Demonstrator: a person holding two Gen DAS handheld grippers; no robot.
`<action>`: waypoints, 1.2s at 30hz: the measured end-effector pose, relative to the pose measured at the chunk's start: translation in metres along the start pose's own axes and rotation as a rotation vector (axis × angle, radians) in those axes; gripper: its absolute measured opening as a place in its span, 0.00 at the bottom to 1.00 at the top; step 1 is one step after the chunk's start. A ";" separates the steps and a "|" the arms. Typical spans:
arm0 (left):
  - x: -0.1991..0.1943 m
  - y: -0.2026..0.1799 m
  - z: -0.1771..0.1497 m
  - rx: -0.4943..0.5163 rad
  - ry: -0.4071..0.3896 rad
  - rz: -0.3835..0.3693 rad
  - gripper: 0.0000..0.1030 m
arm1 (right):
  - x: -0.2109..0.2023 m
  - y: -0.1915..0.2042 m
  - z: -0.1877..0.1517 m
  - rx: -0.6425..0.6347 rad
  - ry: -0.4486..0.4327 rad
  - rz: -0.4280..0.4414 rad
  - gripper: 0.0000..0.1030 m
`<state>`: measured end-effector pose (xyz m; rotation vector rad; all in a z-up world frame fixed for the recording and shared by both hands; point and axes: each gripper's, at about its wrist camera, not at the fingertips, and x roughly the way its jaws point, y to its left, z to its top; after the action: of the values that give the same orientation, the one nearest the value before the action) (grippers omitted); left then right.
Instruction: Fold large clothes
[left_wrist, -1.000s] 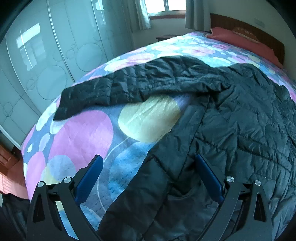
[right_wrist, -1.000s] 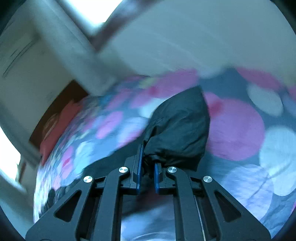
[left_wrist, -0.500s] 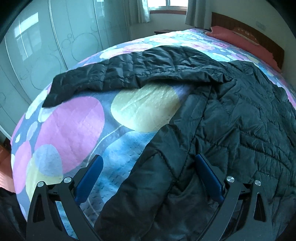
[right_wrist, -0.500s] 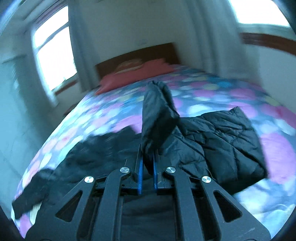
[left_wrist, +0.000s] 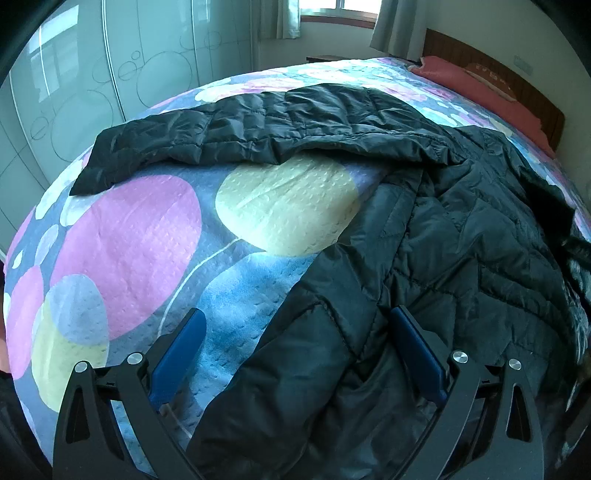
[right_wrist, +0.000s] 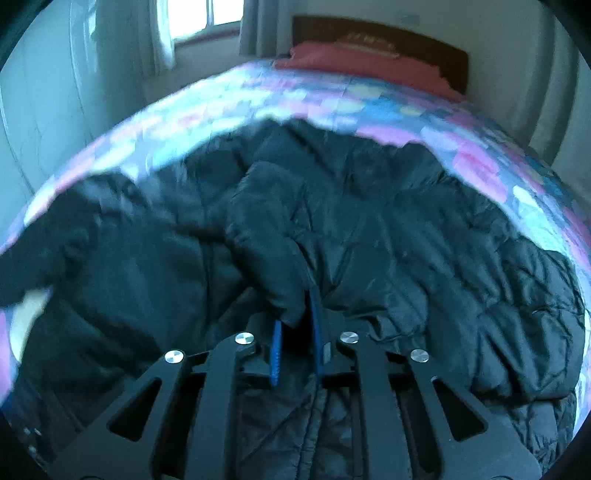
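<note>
On the bed (left_wrist: 155, 236), right tongs (right_wrist: 295, 332) pinch the jacket's sleeve (right_wrist: 266, 236) over its body; left tongs (left_wrist: 295, 343) gape empty; folding barely begun.

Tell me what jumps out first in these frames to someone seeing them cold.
A big black puffer jacket sprawls across the bed, one sleeve stretched out flat toward the wardrobe side. Under it, the bedspread with large pink, yellow and blue circles is loud. The right gripper pinches a bunched sleeve end over the jacket body, while the left gripper hangs open above the near hem.
</note>
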<state>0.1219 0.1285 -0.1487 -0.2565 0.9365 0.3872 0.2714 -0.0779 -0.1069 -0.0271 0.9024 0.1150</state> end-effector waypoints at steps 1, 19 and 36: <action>0.000 0.000 0.000 0.000 0.000 -0.001 0.96 | -0.002 0.001 -0.002 0.006 0.001 0.034 0.44; 0.001 0.000 -0.001 0.010 -0.002 0.008 0.96 | -0.019 -0.236 -0.031 0.410 0.008 -0.256 0.32; 0.002 -0.005 -0.001 0.026 0.000 0.029 0.96 | -0.019 -0.183 -0.055 0.291 0.019 -0.274 0.42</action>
<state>0.1244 0.1246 -0.1502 -0.2196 0.9450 0.4017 0.2376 -0.2656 -0.1307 0.1190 0.9185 -0.2720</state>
